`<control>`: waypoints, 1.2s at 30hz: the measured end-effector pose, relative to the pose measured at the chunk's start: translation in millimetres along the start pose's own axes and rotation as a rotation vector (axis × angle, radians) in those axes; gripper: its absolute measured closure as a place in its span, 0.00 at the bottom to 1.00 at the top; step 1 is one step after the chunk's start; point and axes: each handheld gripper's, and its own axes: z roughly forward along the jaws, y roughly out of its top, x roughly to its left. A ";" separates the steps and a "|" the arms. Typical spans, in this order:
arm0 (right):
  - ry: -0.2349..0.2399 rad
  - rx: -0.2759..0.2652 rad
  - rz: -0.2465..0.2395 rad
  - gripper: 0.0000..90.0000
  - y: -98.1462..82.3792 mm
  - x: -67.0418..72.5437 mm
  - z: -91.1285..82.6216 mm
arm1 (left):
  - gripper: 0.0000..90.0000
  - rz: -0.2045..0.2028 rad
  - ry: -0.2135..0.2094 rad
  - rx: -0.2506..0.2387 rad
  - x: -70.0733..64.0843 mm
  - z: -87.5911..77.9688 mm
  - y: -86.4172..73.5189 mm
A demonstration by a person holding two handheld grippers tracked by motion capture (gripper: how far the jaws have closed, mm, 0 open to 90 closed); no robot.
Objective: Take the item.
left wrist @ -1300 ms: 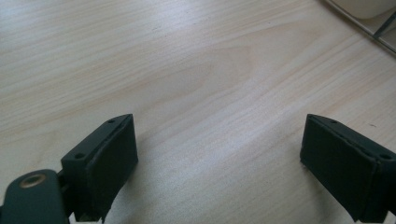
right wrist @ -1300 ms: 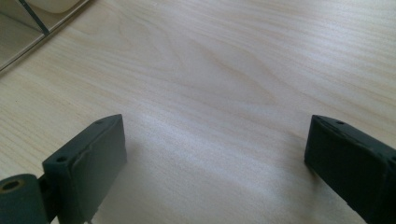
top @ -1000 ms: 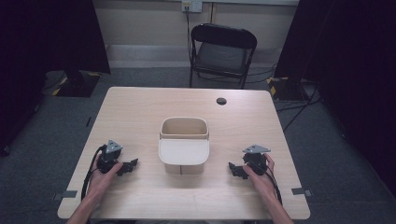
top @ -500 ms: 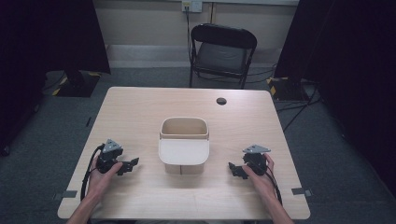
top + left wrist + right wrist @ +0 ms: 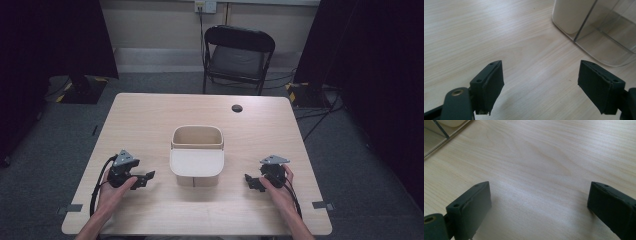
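Your left gripper (image 5: 145, 178) is lifting slightly toward the bin (image 5: 196, 155), its empty jaws narrowing yet apart, while your right gripper (image 5: 250, 181) is waiting wide open, so the bin is sitting untouched mid-table with everything left to do.

L tool (image 5: 147, 178) jaws narrower, nothing between.

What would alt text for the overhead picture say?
A cream bin stands open-topped at the middle of a pale wooden table. A person's hands hold the left claw and the right claw either side of it, both open and touching nothing. A black folding chair stands behind.
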 end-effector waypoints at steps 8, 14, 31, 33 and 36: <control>0.000 0.000 0.000 0.05 0.0 0.0 0.0 | 0.24 0.003 -0.047 -0.036 -8.7 -2.9 4.6; 0.000 0.000 0.000 0.05 0.0 0.0 0.0 | 0.24 0.028 -0.064 -0.057 -16.3 -5.0 9.0; -0.001 0.000 0.000 0.05 0.0 0.0 0.0 | 0.25 0.045 -0.135 -0.116 -33.9 -5.5 16.5; 0.000 0.000 0.001 0.05 0.0 0.1 0.0 | 0.25 0.053 -0.146 -0.122 -38.1 -5.0 18.1; 0.000 0.000 0.000 0.05 0.0 0.0 0.0 | 0.25 0.065 -0.161 -0.115 -40.1 -4.1 19.0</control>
